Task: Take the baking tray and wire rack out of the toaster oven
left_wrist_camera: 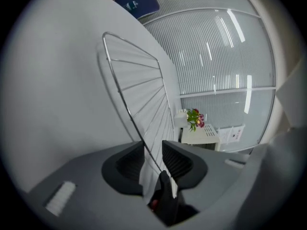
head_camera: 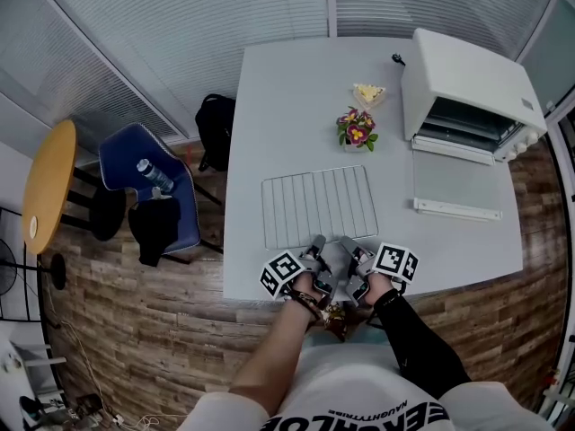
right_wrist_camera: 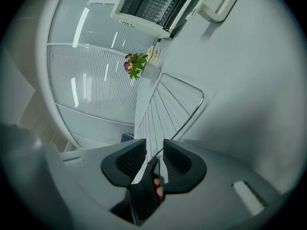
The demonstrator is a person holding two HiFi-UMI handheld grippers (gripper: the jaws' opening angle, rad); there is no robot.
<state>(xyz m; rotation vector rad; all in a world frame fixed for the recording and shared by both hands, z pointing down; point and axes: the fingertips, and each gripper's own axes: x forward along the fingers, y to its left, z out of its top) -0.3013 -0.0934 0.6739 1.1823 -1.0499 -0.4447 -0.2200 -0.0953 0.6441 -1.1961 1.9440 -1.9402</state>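
Observation:
The wire rack (head_camera: 319, 206) lies flat on the white table (head_camera: 278, 106), its near edge close to the table's front edge. Both grippers meet at that near edge, side by side. The left gripper (head_camera: 316, 243) stands open, the rack's rim wire (left_wrist_camera: 139, 90) running between its jaws (left_wrist_camera: 152, 150) without being pressed. The right gripper (head_camera: 347, 244) is shut on the same rim, the rack (right_wrist_camera: 168, 114) stretching away from its jaws (right_wrist_camera: 154, 147). The white toaster oven (head_camera: 467, 88) stands at the far right with its door (head_camera: 454, 182) folded down. Its inside (right_wrist_camera: 153, 4) is dark, and I cannot make out a tray.
A small flower pot (head_camera: 357, 130) and a yellow-white item (head_camera: 368, 93) sit beyond the rack, left of the oven. Left of the table stand a blue chair (head_camera: 148, 196) holding a bottle, a dark bag (head_camera: 216, 128) and a round wooden table (head_camera: 45, 187).

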